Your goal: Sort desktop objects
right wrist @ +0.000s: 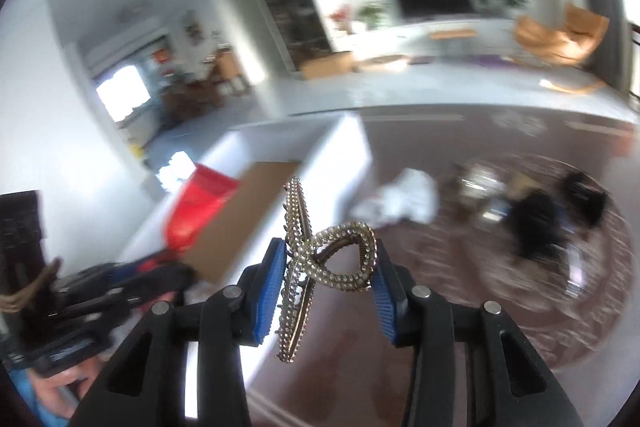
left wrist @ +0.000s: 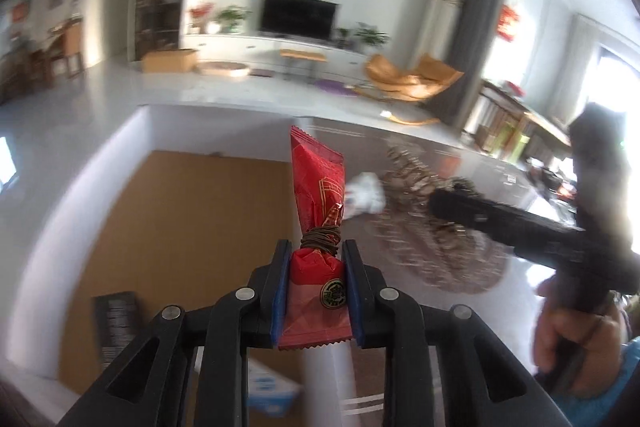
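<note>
While the left gripper point(left wrist: 316, 255) clamps a red snack packet point(left wrist: 316, 211) above the white box point(left wrist: 120, 147), the right gripper point(right wrist: 332, 263) pinches a pearl hair clip point(right wrist: 320, 259) over what looks like a blurred round mat point(right wrist: 520, 307).

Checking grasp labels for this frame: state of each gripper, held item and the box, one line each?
Left gripper: shut on the red foil snack packet.
Red foil snack packet: held upright, clear of the table, brown band wound round its waist.
Right gripper: shut on the gold beaded hair claw clip.
Gold beaded hair claw clip: held, lifted.
White box with cardboard floor: open-topped.
Crumpled white tissue: lying loose on the patterned mat.
</note>
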A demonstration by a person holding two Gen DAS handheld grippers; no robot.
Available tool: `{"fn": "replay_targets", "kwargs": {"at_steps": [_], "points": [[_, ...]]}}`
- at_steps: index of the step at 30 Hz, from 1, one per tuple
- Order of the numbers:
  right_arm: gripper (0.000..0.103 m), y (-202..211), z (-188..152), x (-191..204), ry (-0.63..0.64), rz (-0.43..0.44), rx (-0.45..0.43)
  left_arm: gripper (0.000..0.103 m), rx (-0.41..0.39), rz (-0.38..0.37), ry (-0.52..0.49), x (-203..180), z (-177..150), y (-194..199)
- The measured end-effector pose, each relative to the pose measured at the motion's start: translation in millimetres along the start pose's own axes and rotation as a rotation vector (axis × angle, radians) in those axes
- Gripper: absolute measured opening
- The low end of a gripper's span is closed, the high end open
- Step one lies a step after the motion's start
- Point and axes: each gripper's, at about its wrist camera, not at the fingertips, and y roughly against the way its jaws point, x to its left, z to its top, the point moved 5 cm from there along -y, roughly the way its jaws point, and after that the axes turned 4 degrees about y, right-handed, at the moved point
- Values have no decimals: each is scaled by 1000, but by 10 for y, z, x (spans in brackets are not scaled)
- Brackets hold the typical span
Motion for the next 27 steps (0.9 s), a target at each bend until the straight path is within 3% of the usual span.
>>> {"fn": "replay_targets", "kwargs": {"at_steps": [2, 6, 12, 14, 15, 17, 18, 20, 24, 27], "points": [[42, -274, 109, 382, 48, 73, 33, 25, 24, 88, 43, 424, -16, -45], [42, -826, 82, 896, 153, 121, 128, 25, 104, 161, 141, 987, -171, -158], [44, -1497, -242, 1079, 246, 74, 293, 28, 264, 208, 213, 1260, -474, -418], [70, -1570, -287, 1006, 241, 33, 316, 36, 276, 198, 236, 1239, -540, -461], [76, -1540, -286, 955, 225, 29, 308, 45, 270, 197, 241, 1207, -556, -458], [81, -1341, -215, 843, 197, 41, 226, 51, 232, 210, 235, 1117, -540, -421], [82, -1209, -188, 800, 193, 34, 186, 51, 209, 211, 222, 1050, -517, -394], [97, -849, -135, 700, 188, -9, 76, 51, 146, 199, 189, 900, -410, -333], [103, -187, -255, 43, 136, -207, -80, 59, 33, 94, 137, 415, -205, -167], [103, 76, -606, -675, 40, -432, -73, 74, -25, -13, 56, -135, -121, -59]]}}
